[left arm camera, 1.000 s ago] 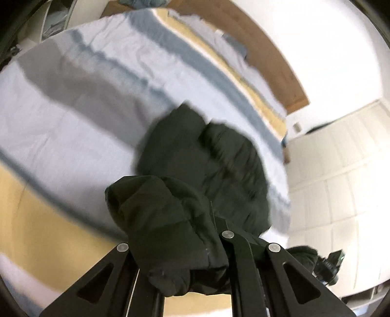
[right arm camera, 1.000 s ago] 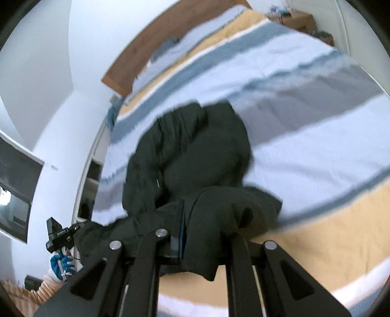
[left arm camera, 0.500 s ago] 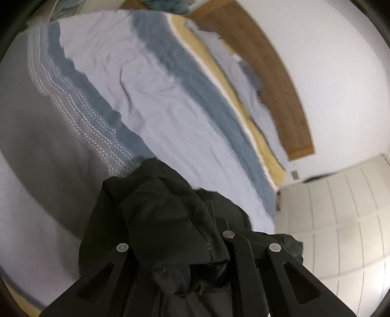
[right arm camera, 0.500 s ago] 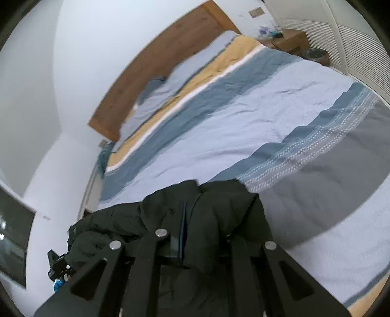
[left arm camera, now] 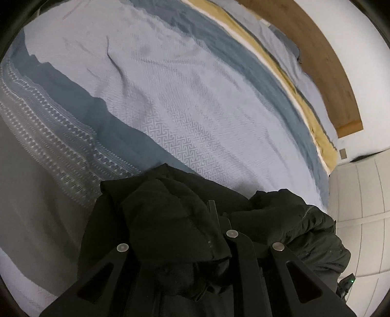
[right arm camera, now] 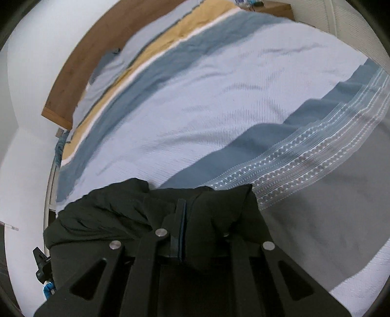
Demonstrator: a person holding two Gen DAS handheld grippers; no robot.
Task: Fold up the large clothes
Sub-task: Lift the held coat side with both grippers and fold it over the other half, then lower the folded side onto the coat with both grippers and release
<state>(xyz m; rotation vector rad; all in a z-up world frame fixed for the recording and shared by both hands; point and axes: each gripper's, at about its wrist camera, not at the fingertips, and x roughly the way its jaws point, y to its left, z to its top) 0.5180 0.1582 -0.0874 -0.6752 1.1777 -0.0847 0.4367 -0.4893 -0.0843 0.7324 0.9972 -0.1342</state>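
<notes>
Closest to both cameras, black jacket (left arm camera: 170, 219) bunched over the gripper frames, resting on the bed (left arm camera: 195, 109) at its near part. Left gripper (left arm camera: 195, 243) clamped on a thick fold of the jacket; its jaws have just been opening a little, with cloth between them. Right gripper (right arm camera: 181, 219) closed tight on a jacket edge, thin blue strip showing at the pinch. In the right view the jacket (right arm camera: 121, 219) spreads left of the gripper toward the bed's side edge; in the left view it spreads right.

Beyond the jacket, bedspread (right arm camera: 219, 97) in bands: grey band nearest, then a white patterned trim strip, dark blue band, wide pale blue band with light creases, another dark blue band, thin white line, mustard band. Past the mustard band, pale blue pillows (left arm camera: 287, 48) against a brown wooden headboard (left arm camera: 324, 61). White wall (right arm camera: 36, 61) behind the headboard. White panelled cupboard doors (left arm camera: 360, 207) beside the bed in the left view; a wooden nightstand (right arm camera: 273, 7) at the far corner in the right view, blurred.
</notes>
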